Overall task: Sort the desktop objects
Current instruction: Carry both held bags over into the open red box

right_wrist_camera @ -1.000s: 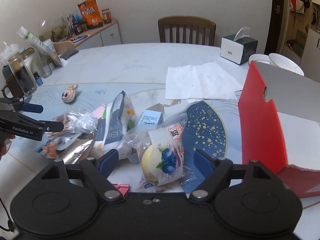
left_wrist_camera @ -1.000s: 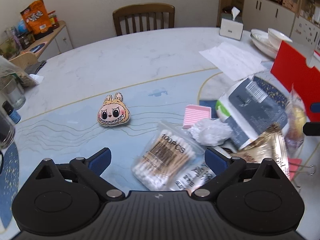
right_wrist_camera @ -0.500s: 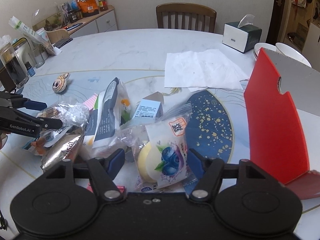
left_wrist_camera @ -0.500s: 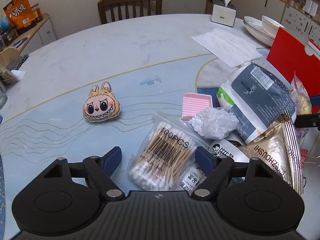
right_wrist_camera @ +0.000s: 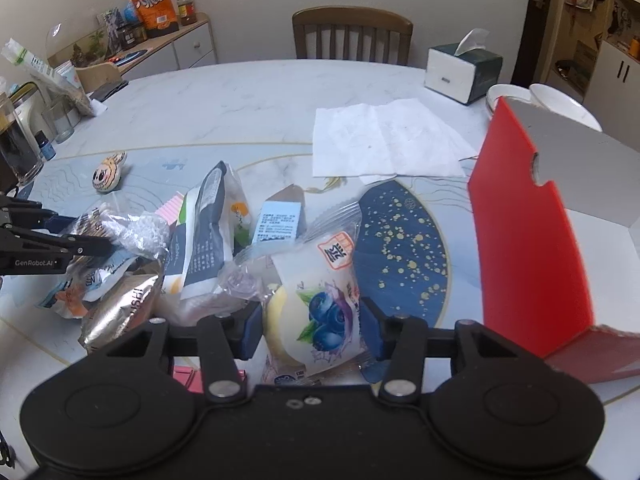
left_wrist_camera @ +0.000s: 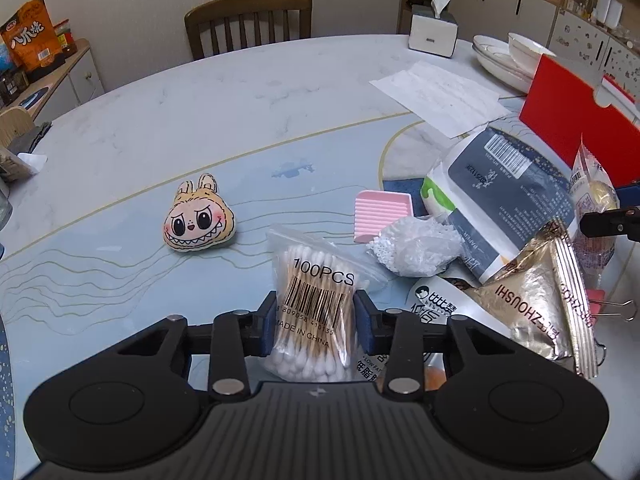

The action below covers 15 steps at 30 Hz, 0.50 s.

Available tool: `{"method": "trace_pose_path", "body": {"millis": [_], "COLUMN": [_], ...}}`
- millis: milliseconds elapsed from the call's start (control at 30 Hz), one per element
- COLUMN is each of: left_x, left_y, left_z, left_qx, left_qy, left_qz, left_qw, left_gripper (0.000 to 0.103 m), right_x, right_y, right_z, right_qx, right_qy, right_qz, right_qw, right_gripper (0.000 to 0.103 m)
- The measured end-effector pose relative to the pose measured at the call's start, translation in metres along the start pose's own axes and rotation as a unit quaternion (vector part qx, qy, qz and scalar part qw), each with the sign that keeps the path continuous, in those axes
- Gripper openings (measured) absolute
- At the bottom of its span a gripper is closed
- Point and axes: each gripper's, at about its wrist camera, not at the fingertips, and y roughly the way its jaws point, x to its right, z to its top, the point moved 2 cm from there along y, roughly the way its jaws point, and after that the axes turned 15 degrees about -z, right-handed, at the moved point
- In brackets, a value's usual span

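Left wrist view. The left tongs (left_wrist_camera: 316, 326) are clenched on a clear plastic bag of wooden cotton swabs (left_wrist_camera: 314, 312) (printed "100PCS"), one blue pad against each side of the bag, which rests on the pale marble-patterned counter (left_wrist_camera: 200, 112). Well to the left of the bag lies a yellow plush toy head with rabbit ears (left_wrist_camera: 199, 224). To the right sit a pink ribbed plastic tray (left_wrist_camera: 382, 216), a crumpled white plastic bag (left_wrist_camera: 416, 246), a dark blue and white paper package (left_wrist_camera: 500, 200) and a gold foil snack packet (left_wrist_camera: 532, 300), the last three touching one another. A red cardboard box (left_wrist_camera: 576, 128) stands behind them; a white tissue box (left_wrist_camera: 434, 28) and a wooden chair (left_wrist_camera: 248, 20) are at the far edge.

Right wrist view. The right tongs (right_wrist_camera: 312, 326) grasp a clear wrapper printed with blueberries, holding a yellow cake (right_wrist_camera: 320, 316); both pads press its sides. The wrapper lies at the near edge of the pile, beside a dark blue gold-speckled placemat (right_wrist_camera: 400, 236). The red cardboard box stands open at right. The left tongs appear at the left edge (reaching into the pile from the side), with the plush toy head beyond them. A flat white paper sheet (right_wrist_camera: 380, 140) lies behind the pile.
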Motion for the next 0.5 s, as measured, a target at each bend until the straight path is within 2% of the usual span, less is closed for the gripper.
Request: {"method": "trace_pose_path", "body": {"millis": [500], "left_x": [0.025], "left_y": [-0.047], "left_z": [0.010], "left_qx": [0.026], "left_qy": [0.005], "left_qz": [-0.040], "left_qw": [0.9989], "left_gripper": [0.037], "right_x": [0.016], "right_y": [-0.051], "right_z": [0.000], "right_qx": [0.018], "right_qy": [0.050], "right_qz": [-0.024], "right_qw": [0.998], "right_gripper": [0.048]}}
